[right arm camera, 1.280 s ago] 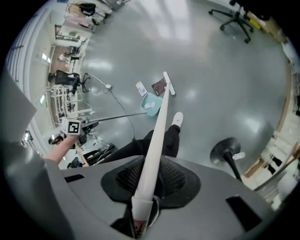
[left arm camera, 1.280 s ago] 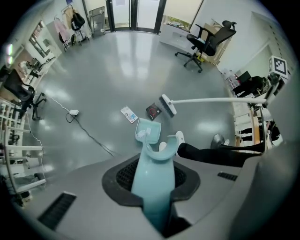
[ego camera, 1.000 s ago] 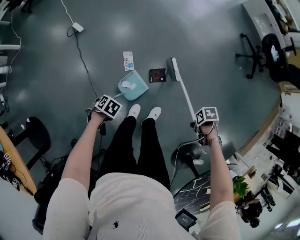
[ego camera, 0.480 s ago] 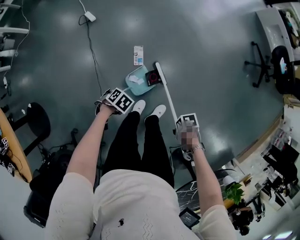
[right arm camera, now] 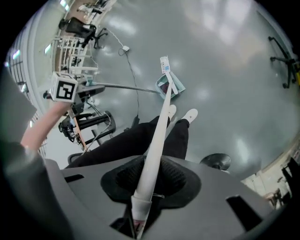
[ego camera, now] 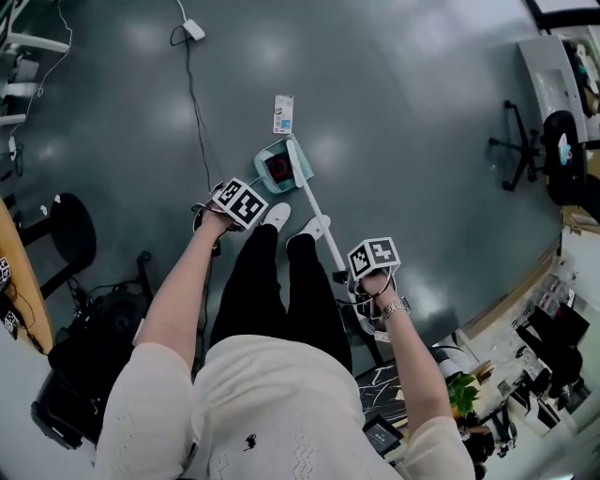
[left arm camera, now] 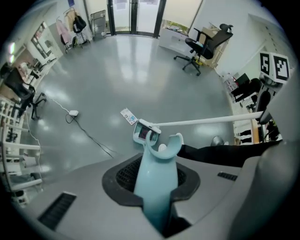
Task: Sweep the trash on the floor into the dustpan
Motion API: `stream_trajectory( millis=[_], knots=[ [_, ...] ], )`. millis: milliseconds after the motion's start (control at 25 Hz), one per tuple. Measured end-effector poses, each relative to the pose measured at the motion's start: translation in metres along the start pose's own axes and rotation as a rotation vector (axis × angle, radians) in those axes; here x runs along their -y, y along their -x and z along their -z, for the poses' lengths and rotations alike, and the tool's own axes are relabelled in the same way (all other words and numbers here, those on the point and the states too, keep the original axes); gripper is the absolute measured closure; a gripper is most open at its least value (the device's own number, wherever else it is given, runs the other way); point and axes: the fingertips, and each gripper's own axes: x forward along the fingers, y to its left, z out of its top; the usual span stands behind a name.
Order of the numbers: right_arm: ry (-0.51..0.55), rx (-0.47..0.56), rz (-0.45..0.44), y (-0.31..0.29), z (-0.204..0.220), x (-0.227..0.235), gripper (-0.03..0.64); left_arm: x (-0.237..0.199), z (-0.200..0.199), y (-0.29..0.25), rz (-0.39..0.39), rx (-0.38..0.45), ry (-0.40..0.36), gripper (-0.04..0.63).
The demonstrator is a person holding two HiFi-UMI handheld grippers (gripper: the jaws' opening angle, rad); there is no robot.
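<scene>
A teal dustpan (ego camera: 270,155) rests on the grey floor in front of my shoes, with a red-and-black packet (ego camera: 277,169) lying inside it. The broom's head (ego camera: 296,161) sits at the pan's mouth. A white carton (ego camera: 282,114) lies on the floor just beyond the pan. My left gripper (ego camera: 236,205) is shut on the dustpan's light-blue handle (left arm camera: 156,187). My right gripper (ego camera: 372,261) is shut on the broom's white handle (right arm camera: 153,154), which slants down to the pan (right arm camera: 169,87). The carton (left arm camera: 128,116) also shows past the pan (left arm camera: 142,134).
A white adapter (ego camera: 193,29) and its black cable (ego camera: 201,122) run along the floor left of the pan. An office chair (ego camera: 521,141) stands at the right, a black stool (ego camera: 67,230) at the left. My white shoes (ego camera: 315,225) are just behind the pan.
The broom swung left and pushed the red-and-black packet from the floor into the dustpan. My right gripper came in toward my body. The left gripper kept the pan in place.
</scene>
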Motion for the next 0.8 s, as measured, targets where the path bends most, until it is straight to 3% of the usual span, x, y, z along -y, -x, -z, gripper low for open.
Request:
stream_trajectory(
  millis=[200, 400, 600, 800],
  knots=[
    [-0.04, 0.044, -0.106, 0.04, 0.009, 0.0, 0.506, -0.002, 0.037, 0.015, 0.028, 0.042, 0.164, 0.503],
    [-0.008, 0.093, -0.031, 0.085, -0.01, 0.0, 0.506, -0.018, 0.084, 0.026, 0.059, 0.067, 0.368, 0.503],
    [-0.049, 0.18, -0.026, 0.12, -0.078, -0.008, 0.506, -0.049, 0.105, 0.032, 0.073, 0.067, 0.516, 0.503],
    [-0.036, 0.205, 0.077, 0.152, -0.162, -0.003, 0.508, -0.078, 0.103, 0.03, 0.041, 0.071, 0.538, 0.503]
  ],
)
